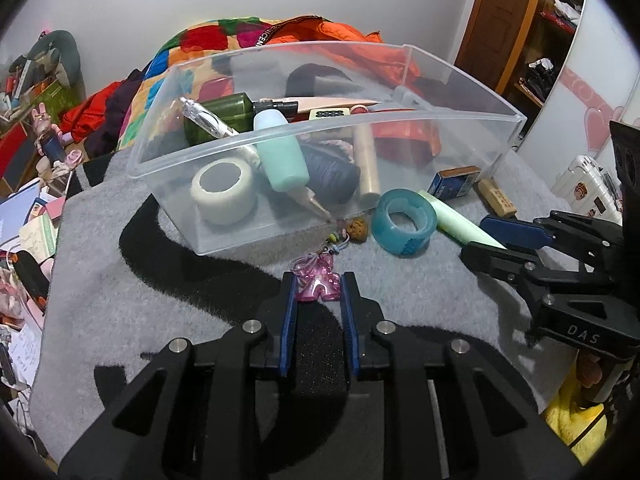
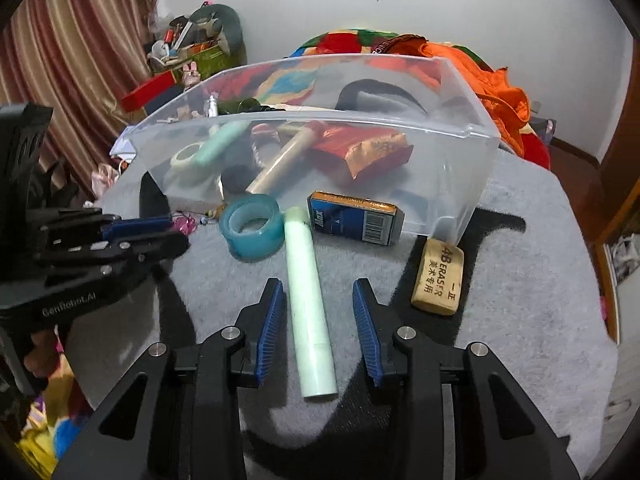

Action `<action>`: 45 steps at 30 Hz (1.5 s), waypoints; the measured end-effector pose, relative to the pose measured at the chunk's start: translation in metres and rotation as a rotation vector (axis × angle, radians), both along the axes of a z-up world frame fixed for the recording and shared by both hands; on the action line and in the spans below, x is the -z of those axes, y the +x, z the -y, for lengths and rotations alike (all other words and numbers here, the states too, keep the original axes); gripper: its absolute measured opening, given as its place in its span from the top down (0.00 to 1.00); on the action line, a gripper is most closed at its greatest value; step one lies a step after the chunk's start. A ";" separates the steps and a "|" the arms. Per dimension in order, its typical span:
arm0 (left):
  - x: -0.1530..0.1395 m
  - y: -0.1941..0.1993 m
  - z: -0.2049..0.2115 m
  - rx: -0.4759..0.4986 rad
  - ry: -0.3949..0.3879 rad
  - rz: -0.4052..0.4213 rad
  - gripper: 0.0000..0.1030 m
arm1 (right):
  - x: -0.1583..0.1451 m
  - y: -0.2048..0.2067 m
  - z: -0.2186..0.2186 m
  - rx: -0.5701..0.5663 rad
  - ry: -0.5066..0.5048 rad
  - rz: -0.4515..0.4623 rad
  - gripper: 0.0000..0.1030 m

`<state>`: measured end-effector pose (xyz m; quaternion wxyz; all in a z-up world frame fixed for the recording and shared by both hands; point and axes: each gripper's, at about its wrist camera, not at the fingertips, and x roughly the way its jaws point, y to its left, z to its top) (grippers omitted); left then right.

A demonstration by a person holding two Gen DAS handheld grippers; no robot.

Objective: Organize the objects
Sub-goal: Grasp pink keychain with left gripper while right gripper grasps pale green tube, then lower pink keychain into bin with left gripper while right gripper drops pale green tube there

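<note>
A clear plastic bin (image 1: 224,152) (image 2: 472,160) holds bottles, a white tape roll and other items on a grey mat. My left gripper (image 1: 318,284) is closed against a pink charm keychain (image 1: 318,280) in front of the bin. My right gripper (image 2: 318,292) is open, its jaws on either side of a pale green tube (image 2: 308,300) lying on the mat, not touching it. The tube also shows in the left wrist view (image 1: 456,218). A blue tape roll (image 1: 404,222) (image 2: 252,226), a blue box (image 2: 354,218) and a 4B eraser (image 2: 438,276) lie beside the bin.
The grey mat (image 1: 100,264) has black patches. A colourful blanket and orange clothes (image 1: 320,36) are piled behind the bin. Clutter of papers and boxes (image 1: 28,216) lies off the mat's left edge. A wooden wardrobe (image 1: 520,28) stands at the right.
</note>
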<state>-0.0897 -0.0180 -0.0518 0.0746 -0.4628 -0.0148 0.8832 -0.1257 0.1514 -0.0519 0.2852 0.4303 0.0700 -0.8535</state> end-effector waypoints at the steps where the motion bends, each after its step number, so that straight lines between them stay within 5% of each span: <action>1: 0.000 0.001 0.000 0.000 -0.001 -0.002 0.80 | 0.000 0.000 -0.001 0.000 -0.006 0.005 0.78; 5: 0.001 -0.004 -0.001 -0.008 -0.012 -0.007 0.79 | -0.003 -0.001 -0.005 0.002 -0.041 0.030 0.86; 16: -0.009 0.011 -0.001 -0.016 -0.005 -0.041 0.80 | -0.021 0.024 -0.015 -0.011 -0.074 -0.017 0.86; 45: -0.114 0.021 0.018 -0.079 0.039 -0.321 0.80 | -0.105 -0.006 0.004 0.028 -0.188 -0.240 0.86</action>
